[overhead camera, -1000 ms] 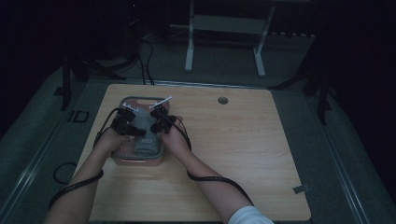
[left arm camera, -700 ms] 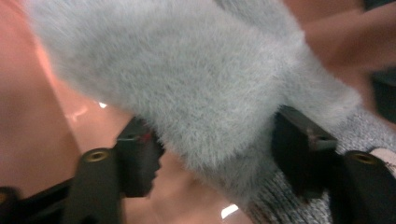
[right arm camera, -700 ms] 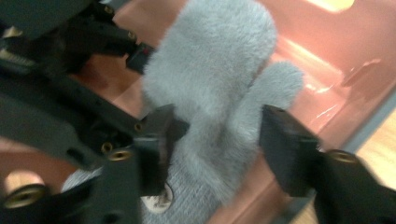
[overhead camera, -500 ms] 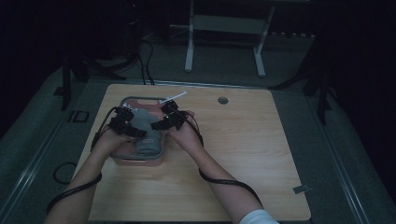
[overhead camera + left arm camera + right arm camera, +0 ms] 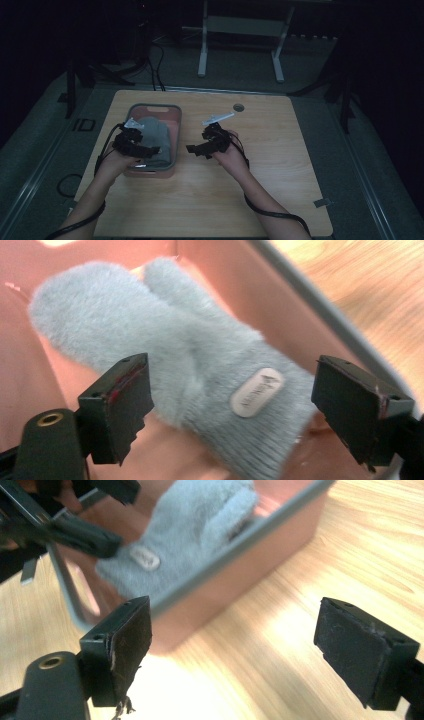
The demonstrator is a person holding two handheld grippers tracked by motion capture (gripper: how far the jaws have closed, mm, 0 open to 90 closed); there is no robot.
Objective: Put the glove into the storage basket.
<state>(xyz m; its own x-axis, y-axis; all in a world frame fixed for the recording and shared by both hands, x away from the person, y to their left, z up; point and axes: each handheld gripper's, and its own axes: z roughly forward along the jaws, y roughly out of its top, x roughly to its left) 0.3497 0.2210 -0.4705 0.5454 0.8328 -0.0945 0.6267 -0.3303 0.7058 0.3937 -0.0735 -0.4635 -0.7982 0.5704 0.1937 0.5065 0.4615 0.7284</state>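
Grey mitten point(image 5: 190, 370) lying inside the pink bin point(image 5: 175, 131), on the table point(image 5: 280, 165). Left gripper point(image 5: 235, 405) wide apart over the mitten, holding nothing. Right gripper point(image 5: 235, 645) wide too, beside the bin.

High view is sitting above the near side of the desk point(image 5: 280, 190), looking forward and down, taking in the whole top. Left gripper view is riding close, looking between its jaws down into the pink bin point(image 5: 210, 285) at the grey mitten point(image 5: 165, 355). Right gripper view is looking across the desk from beside the bin. All three are sharing bin and mitten.
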